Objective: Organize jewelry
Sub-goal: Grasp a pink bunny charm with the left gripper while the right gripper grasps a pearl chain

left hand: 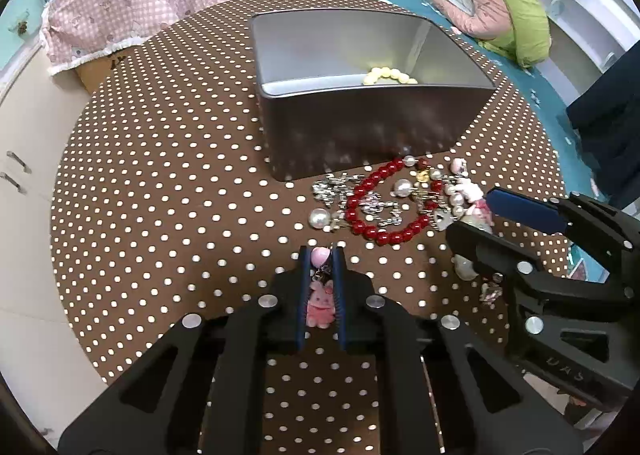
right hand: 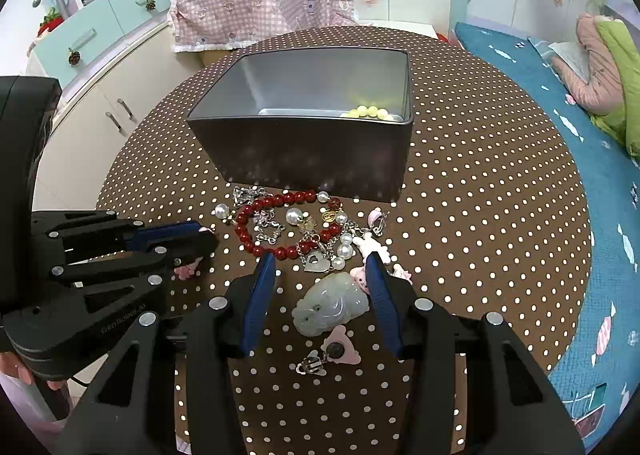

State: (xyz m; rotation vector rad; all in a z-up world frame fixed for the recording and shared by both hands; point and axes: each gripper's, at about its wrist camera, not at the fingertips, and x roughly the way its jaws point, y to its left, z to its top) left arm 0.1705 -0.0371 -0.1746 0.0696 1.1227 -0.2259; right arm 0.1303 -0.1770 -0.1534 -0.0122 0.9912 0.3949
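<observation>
The counter [left hand: 160,175] lies bare to the left of the tin box [left hand: 360,127] — open room there. Straight ahead the box's tall near wall blocks any level pass; only its open top is free. Just before it, a tangle of bracelets [right hand: 288,227] and charms crowds the cloth. The left tool [right hand: 200,241] and right tool [right hand: 320,267] stand close together — little room between them.

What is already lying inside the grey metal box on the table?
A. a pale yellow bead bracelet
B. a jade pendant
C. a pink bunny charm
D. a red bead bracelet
A: the pale yellow bead bracelet shows over the rim of the grey metal box; the other pieces are outside the box.
</observation>
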